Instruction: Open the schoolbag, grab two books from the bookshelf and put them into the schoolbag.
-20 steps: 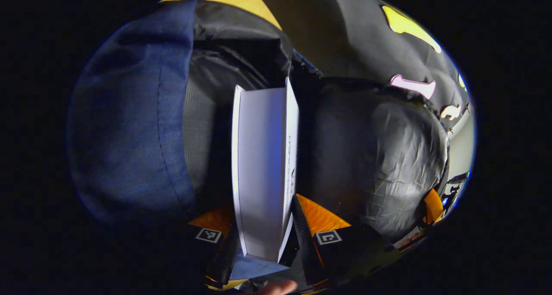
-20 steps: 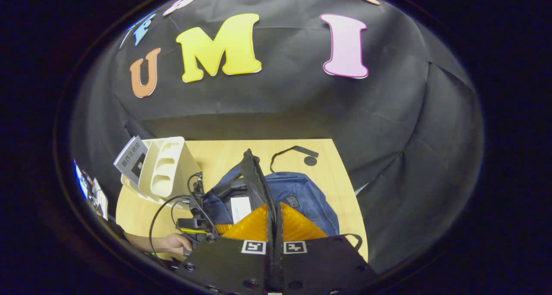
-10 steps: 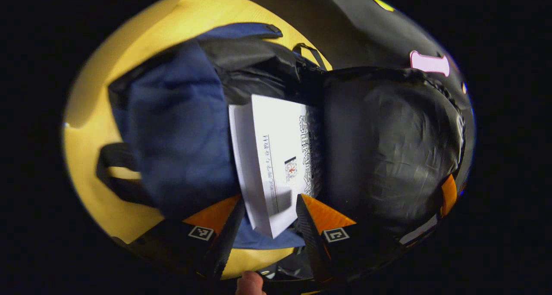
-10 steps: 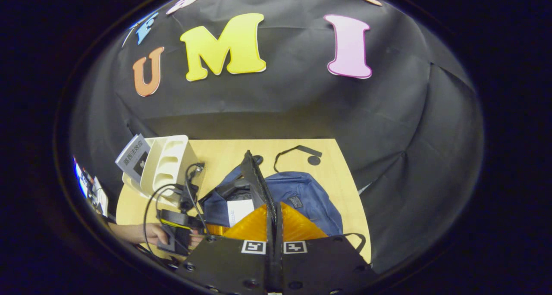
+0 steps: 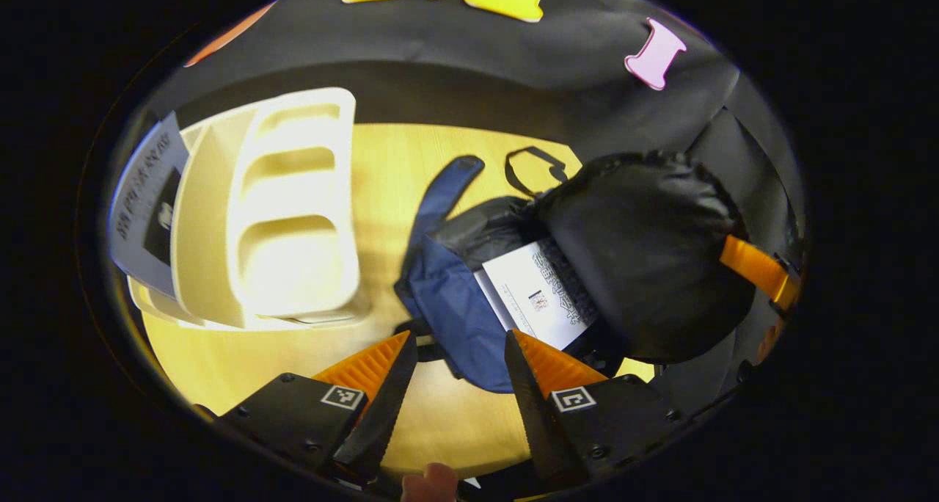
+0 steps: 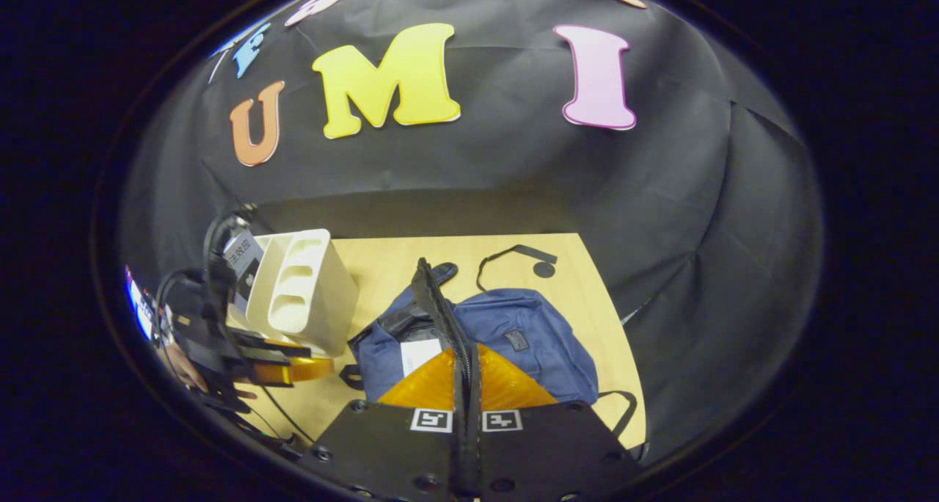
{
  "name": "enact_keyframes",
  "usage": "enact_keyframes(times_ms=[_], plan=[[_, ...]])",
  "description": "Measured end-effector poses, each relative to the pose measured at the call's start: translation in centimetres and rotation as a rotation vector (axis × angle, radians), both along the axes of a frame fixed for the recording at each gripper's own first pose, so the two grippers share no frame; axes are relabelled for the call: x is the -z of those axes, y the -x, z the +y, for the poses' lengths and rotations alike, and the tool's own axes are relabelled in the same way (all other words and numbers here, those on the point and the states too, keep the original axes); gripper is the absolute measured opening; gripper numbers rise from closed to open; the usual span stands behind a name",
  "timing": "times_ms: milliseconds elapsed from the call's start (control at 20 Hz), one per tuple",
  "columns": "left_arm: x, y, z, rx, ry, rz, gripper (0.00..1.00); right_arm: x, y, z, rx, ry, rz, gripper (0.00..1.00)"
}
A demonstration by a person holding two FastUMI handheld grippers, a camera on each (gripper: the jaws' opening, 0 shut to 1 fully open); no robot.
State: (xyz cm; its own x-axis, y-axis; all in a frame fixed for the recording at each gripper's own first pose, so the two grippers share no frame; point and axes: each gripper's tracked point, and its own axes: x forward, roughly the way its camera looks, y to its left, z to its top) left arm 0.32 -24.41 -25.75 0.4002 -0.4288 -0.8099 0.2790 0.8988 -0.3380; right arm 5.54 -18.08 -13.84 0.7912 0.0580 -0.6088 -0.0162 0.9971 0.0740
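The blue schoolbag point(image 5: 451, 307) lies open on the wooden table point(image 5: 381, 164), and a white book point(image 5: 539, 296) rests slanted inside its mouth. My left gripper point(image 5: 458, 340) is open and holds nothing, hovering in front of the bag. A cream bookshelf point(image 5: 286, 216) stands to the left with a grey book point(image 5: 143, 201) leaning in it. My right gripper point(image 6: 466, 355) is shut on the bag's black flap point(image 6: 436, 304) and holds it up above the schoolbag point(image 6: 528, 333). In the right gripper view the left gripper point(image 6: 286, 370) sits beside the bookshelf point(image 6: 301, 289).
The bag's lifted black lining point(image 5: 645, 252) bulges on the right side of the left gripper view. A loose black strap point(image 6: 513, 256) lies on the table's far part point(image 6: 381, 256). A hand point(image 6: 183, 370) and cables show at the table's left edge.
My left gripper let go of the white book, pulled back out of the bag and swung toward the bookshelf. The book stayed in the bag. The right gripper kept the flap raised.
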Motion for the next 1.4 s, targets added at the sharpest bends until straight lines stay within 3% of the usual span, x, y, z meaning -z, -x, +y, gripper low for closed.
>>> enact_keyframes(times_ms=[300, 500, 650, 850, 1100, 1400], plan=[[-7.6, -2.0, 9.7, -0.115, -0.097, -0.178, 0.77, 0.1, 0.6, 1.3, -0.005, 0.002, -0.009, 0.0], [-9.9, -2.1, 15.6, -0.208, -0.107, -0.188, 0.78, 0.2, 1.0, 1.1, -0.007, 0.027, -0.008, 0.0], [-11.2, -2.9, 20.4, -0.251, -0.149, -0.201, 0.78, 0.0, 1.2, 0.8, -0.004, 0.038, -0.009, 0.0], [-13.1, -5.2, 25.0, -0.295, -0.136, -0.168, 0.78, 0.0, 1.4, 0.9, 0.0, 0.036, -0.005, 0.0], [-12.7, -8.8, 28.2, -0.262, -0.185, -0.119, 0.79, 0.1, 1.3, 1.0, 0.0, 0.025, 0.008, 0.0], [-8.6, -10.7, 28.3, -0.216, -0.173, 0.059, 0.79, 0.3, 1.3, 0.5, 0.019, 0.009, 0.027, 0.0]])
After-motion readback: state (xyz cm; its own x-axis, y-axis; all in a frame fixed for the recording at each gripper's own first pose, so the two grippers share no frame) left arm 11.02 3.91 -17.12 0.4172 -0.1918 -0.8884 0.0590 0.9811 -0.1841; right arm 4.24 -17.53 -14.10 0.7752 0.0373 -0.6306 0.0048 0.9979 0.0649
